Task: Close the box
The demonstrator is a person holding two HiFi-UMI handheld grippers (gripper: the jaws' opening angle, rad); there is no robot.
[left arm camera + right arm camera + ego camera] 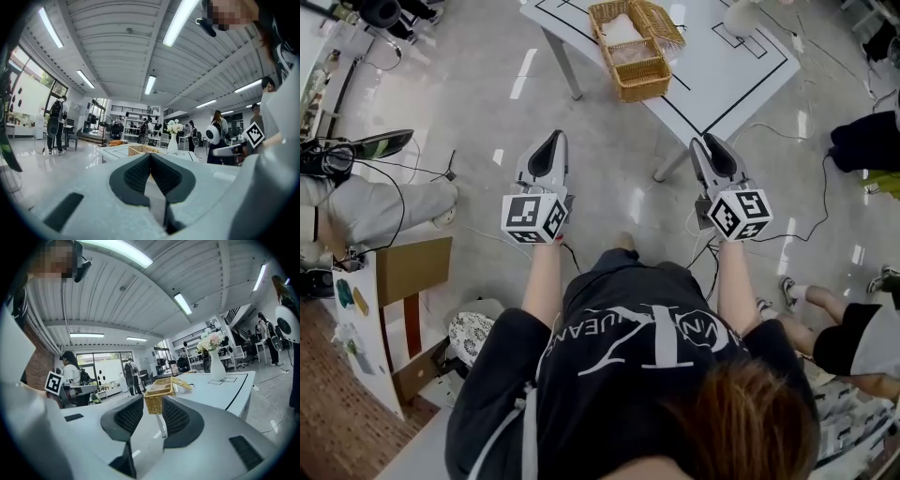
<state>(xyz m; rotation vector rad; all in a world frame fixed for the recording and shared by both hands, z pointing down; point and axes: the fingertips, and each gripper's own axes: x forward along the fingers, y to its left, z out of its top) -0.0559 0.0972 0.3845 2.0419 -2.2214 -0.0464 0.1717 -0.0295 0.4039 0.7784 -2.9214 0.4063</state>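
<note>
- Wicker box (639, 67): set at the near edge of the white surface (727, 80), lid (661, 21) thrown back to one side and open. Closing not yet begun.
- Left tool (554, 141): pads pressed together, nothing between them. Probably suited to nudging or pressing rather than pinching.
- Right tool (153, 402): spread wide and empty. Box seen far off through the gap, well apart from the pads; apparently readied for the lid's edge.
- Both tools carried roughly level over bare floor (619, 159), side by side and well short of the surface. Judged an approach stance.
- Edges: box close to the surface's rim, so likely to slide under a hard push. Vase (216, 366) farther along the surface, well apart from the box and probably outside the lid's swing.
- Open room: unobstructed floor between person and surface. Table leg (565, 64) below and left of the box, cables (787, 234) on the floor to the right, seated people beyond those.
</note>
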